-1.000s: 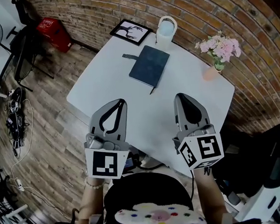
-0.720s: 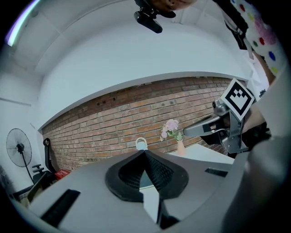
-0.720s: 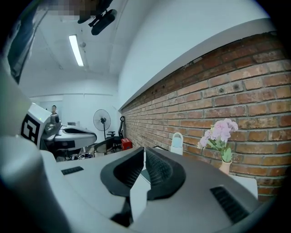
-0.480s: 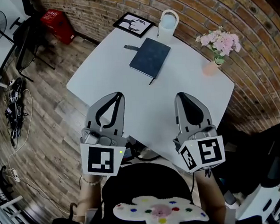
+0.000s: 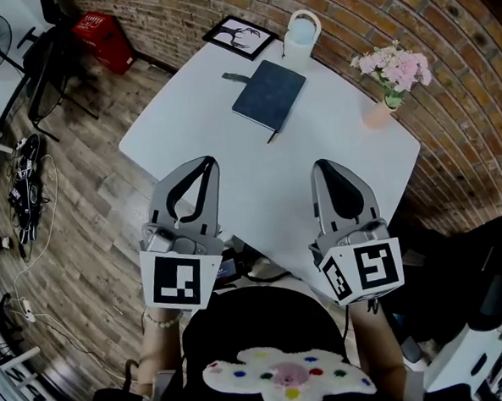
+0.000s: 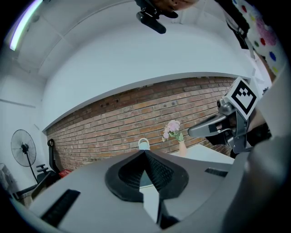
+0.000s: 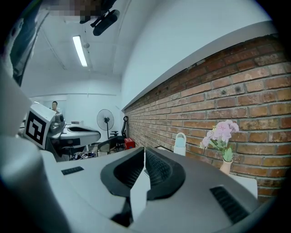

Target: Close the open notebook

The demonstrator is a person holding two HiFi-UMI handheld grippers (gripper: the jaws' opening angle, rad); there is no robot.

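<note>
The notebook (image 5: 268, 96) looks closed, light and stiff-covered; take its cover edge. Short of it, left tool (image 5: 204, 161) and right tool (image 5: 321, 165) sit pinched together, empty.

A white surface (image 5: 317, 170) carries a closed dark notebook (image 5: 268, 95) towards its far side, a framed picture (image 5: 241, 37) and a pale handled container (image 5: 300, 38) behind it, and a pink flower vase (image 5: 379, 114) at the right edge.
</note>
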